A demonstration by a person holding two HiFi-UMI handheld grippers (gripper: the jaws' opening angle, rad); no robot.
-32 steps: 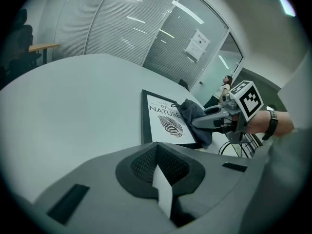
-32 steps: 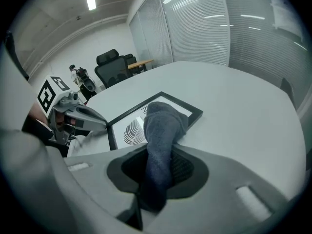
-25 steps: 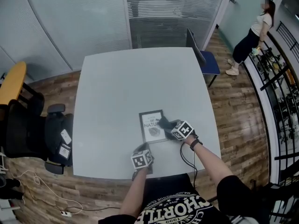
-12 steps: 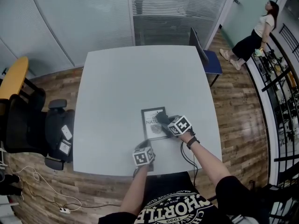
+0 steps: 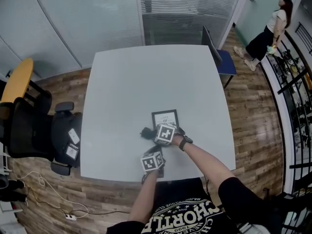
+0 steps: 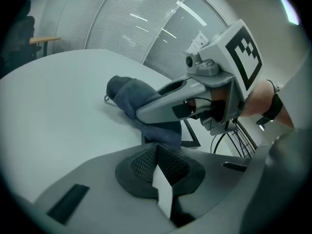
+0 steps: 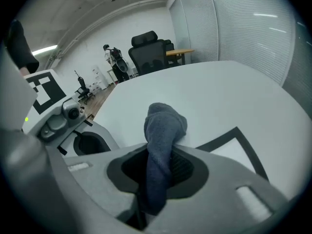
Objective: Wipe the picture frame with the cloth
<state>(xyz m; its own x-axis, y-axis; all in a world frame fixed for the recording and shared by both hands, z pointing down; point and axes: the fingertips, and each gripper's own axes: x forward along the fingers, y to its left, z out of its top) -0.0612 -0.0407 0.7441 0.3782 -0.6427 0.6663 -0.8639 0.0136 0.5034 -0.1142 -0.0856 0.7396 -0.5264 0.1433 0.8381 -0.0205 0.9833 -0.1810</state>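
My right tool (image 5: 152, 132) sits just below the middle of the head view, lying nearly level and pointing toward the left of the picture. The right forearm (image 5: 204, 160) reaches up to it from the lower right. In the right gripper view this tool (image 7: 158, 172) is clenched on the dark blue cloth (image 7: 163, 130). The cloth's bunched end pokes out past the tips and rests on the desk (image 5: 146, 82).

The picture frame (image 5: 165, 117) lies flat on the desk, just above the right tool's marker cube. The cloth (image 5: 146, 132) is beside its lower left corner; I cannot tell whether they touch.

My left tool (image 5: 155, 152) comes straight up from bottom centre and points at the frame. Its jaws are pressed together, with nothing I can identify between them (image 6: 163, 179).
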